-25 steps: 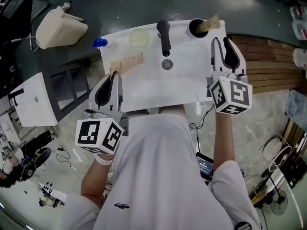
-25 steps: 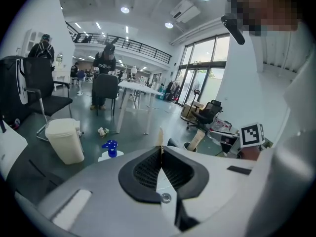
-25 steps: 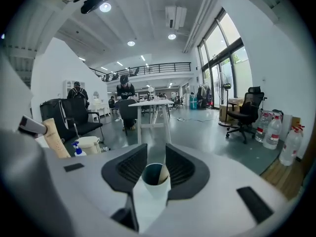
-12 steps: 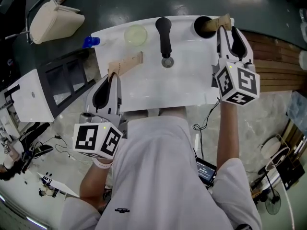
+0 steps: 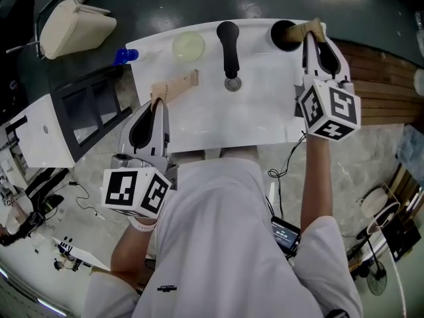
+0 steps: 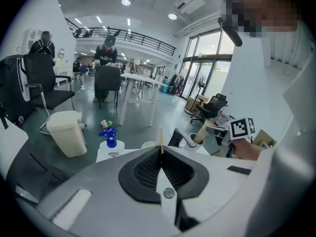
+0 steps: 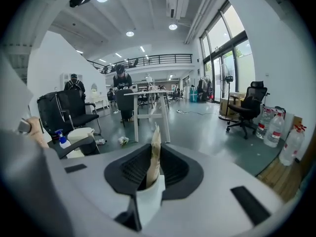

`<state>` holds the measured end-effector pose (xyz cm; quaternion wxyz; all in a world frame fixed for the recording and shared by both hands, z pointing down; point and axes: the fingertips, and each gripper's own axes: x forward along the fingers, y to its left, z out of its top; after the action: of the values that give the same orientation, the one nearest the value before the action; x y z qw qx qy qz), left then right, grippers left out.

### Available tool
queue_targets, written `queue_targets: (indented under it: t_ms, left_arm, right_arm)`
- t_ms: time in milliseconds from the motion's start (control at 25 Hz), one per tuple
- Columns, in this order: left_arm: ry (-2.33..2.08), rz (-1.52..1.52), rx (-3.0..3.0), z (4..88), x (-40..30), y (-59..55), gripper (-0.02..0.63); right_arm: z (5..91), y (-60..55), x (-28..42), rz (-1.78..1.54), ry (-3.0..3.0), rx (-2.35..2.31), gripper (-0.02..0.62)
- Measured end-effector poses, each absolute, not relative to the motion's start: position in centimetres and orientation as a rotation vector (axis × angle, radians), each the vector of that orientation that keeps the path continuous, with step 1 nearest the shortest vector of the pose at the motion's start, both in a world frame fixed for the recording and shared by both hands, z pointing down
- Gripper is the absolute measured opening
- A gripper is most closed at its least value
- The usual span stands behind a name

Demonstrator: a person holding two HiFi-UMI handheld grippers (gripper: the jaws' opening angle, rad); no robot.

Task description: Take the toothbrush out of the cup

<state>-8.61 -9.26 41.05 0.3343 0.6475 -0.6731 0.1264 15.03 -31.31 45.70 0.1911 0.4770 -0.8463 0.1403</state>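
Observation:
A black cup (image 5: pixel 281 36) stands at the far right corner of the white sink (image 5: pixel 265 114). A tan paper-wrapped toothbrush (image 5: pixel 309 28) leans out of it to the right. My right gripper (image 5: pixel 315 38) is at the cup's right side, its jaws closing, and the toothbrush (image 7: pixel 153 154) stands between the pads, which press on it. My left gripper (image 5: pixel 158 103) hovers at the sink's near left edge. It is shut on a second tan flat strip (image 5: pixel 177 85), seen edge-on (image 6: pixel 159 138) in the left gripper view.
A black faucet (image 5: pixel 228 42) and a drain (image 5: pixel 232 83) sit mid-sink, with a pale round dish (image 5: pixel 187 46) and a blue pump bottle (image 5: pixel 124 56) to the left. A cream bin (image 5: pixel 69 22) stands far left, and wooden boards (image 5: pixel 377 78) lie to the right.
My right gripper moved away from me to the cup and its jaws came in around the toothbrush. The left gripper and its strip hardly shifted.

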Motion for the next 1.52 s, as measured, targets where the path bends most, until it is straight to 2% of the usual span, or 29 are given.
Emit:
queue_targets:
  t_ms: [360,1080,1520]
  left_arm:
    - [-1.766,0.301,1.740,39.2,-8.8,-8.7,0.006]
    - [-1.753,0.179,1.917,33.3,-10.2,-6.1,0.006]
    - [-1.744,0.181,1.990,31.7,-10.4,-3.9,0.006]
  right_arm:
    - [41.8,-30.2,15.2,0.332,-2.416,1.403,0.046]
    - [26.4,-21.7,16.5,0.112,-2.498,1.610,0.044]
    - [26.5,-13.9,16.8,0.182,-2.471,1.614,0.044]
